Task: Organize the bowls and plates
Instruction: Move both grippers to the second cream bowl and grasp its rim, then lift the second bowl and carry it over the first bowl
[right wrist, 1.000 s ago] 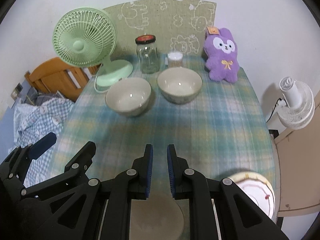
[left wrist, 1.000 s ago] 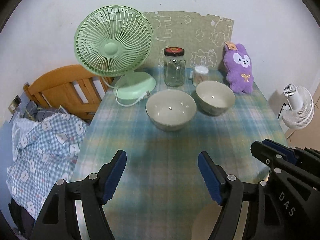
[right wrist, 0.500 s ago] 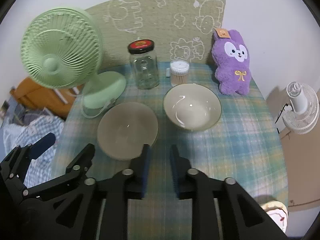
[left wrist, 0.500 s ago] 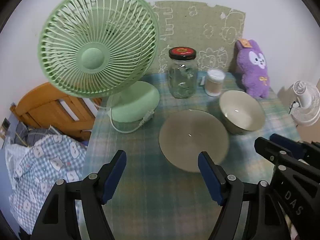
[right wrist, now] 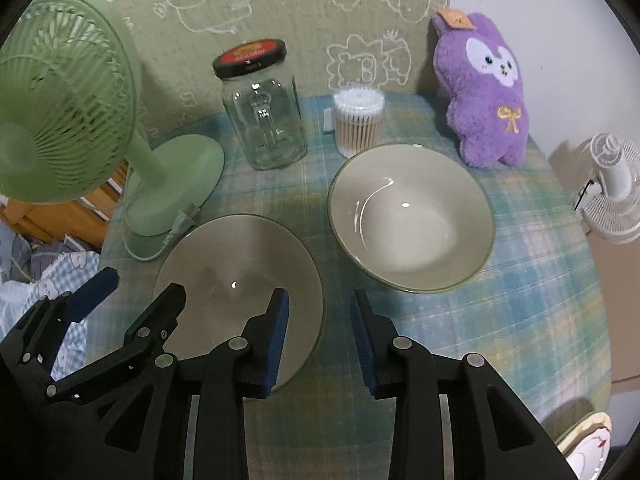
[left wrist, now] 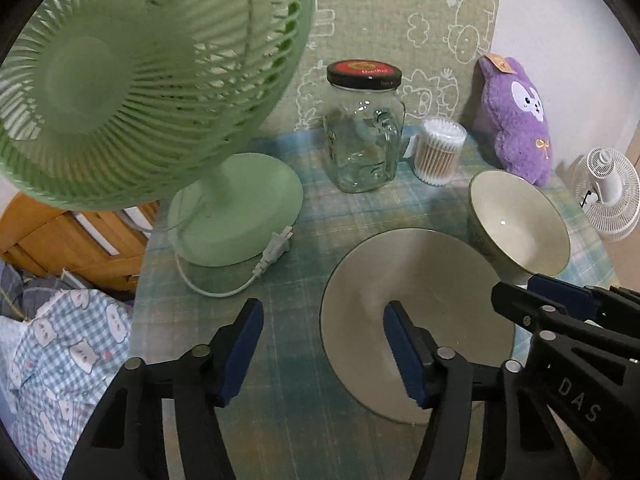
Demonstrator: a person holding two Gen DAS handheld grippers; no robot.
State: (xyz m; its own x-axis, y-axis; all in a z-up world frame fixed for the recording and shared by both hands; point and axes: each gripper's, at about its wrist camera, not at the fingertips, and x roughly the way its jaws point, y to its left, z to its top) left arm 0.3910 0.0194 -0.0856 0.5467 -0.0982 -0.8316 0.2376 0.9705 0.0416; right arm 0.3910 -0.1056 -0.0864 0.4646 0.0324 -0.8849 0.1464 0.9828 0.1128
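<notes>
Two beige bowls stand on the plaid tablecloth. The near left bowl (left wrist: pixel 432 300) (right wrist: pixel 232 272) is just in front of both grippers. The right bowl (left wrist: pixel 520 228) (right wrist: pixel 412 220) stands behind it to the right. My left gripper (left wrist: pixel 322 344) is open and empty; its jaws straddle the near bowl's left rim. My right gripper (right wrist: pixel 318 332) is open and empty; its jaws straddle the near bowl's right rim. A plate (right wrist: pixel 588 448) with a scalloped rim shows at the bottom right edge.
A green desk fan (left wrist: pixel 132 80) (right wrist: pixel 60 100) with its cord stands at left. A glass jar (left wrist: pixel 362 128) (right wrist: pixel 260 108), a cotton-swab tub (left wrist: pixel 438 152) (right wrist: pixel 358 120) and a purple plush toy (left wrist: pixel 516 116) (right wrist: pixel 484 92) line the back. A white fan (right wrist: pixel 612 188) stands beyond the table's right edge.
Both grippers moved forward to the near bowl. The right gripper went from shut to open. The left stayed open.
</notes>
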